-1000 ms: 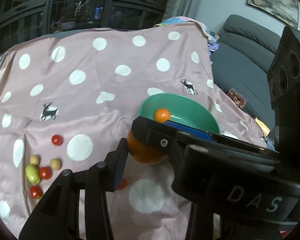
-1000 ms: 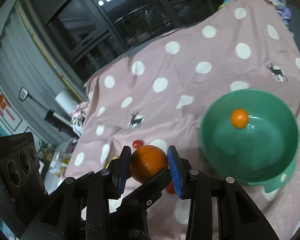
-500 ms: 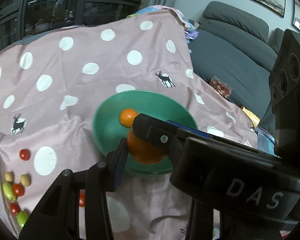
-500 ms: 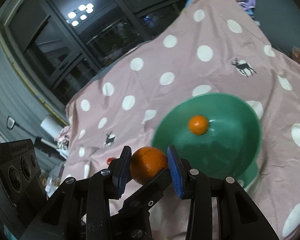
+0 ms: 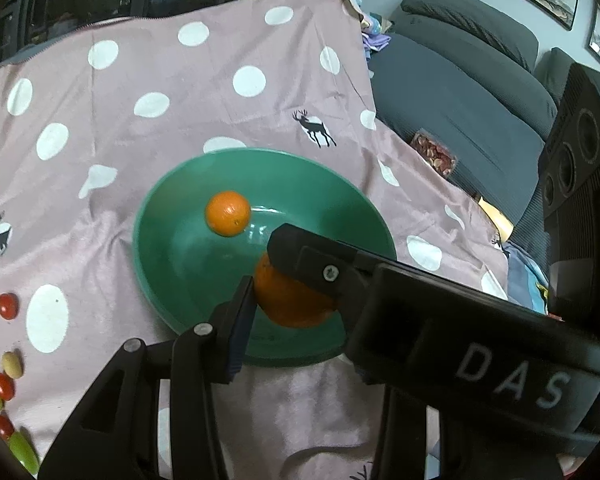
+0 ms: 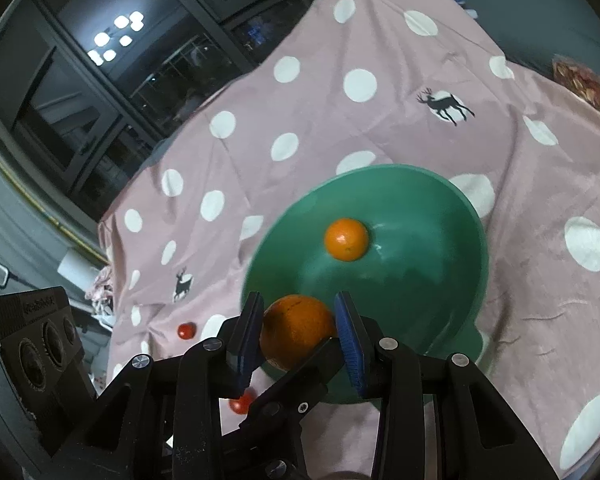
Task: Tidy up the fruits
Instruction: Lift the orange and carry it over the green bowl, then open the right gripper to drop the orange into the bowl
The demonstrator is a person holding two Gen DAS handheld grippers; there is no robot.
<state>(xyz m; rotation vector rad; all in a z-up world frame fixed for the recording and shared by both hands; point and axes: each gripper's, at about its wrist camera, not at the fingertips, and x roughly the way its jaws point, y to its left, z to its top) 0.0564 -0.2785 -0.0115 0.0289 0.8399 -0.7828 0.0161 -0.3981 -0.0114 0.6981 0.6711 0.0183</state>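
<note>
Since a second ago, the large orange (image 6: 296,330) has travelled from above the cloth (image 6: 320,128) to just over the near rim of the green bowl (image 6: 380,168), and the bowl now fills the middle of both views.

Nearest you, the right gripper (image 6: 298,332) has both blue pads clamped on the orange's sides. In the left wrist view, the left gripper (image 5: 290,300) has one pad against the same fruit at its 9 o'clock. Its opposite jaw is hidden by a black bar marked DAS (image 5: 512,376), so you cannot tell whether it grips.

Two cherry tomatoes (image 6: 187,331) lie on the cloth at 8 o'clock of the held orange. Beyond it, at 1 o'clock, a smaller orange (image 6: 346,239) rests inside the bowl.

Likely hazards:
- If you release here, the fruit sits over the rim rather than the basin. It may strike the edge and roll onto the cloth.
- The cloth looks soft and wrinkled, so a push on the rim could tip the bowl.
- The two tools cross closely, so opening one alone may twist or snag the fruit.
- A high drop could knock the smaller orange.
</note>
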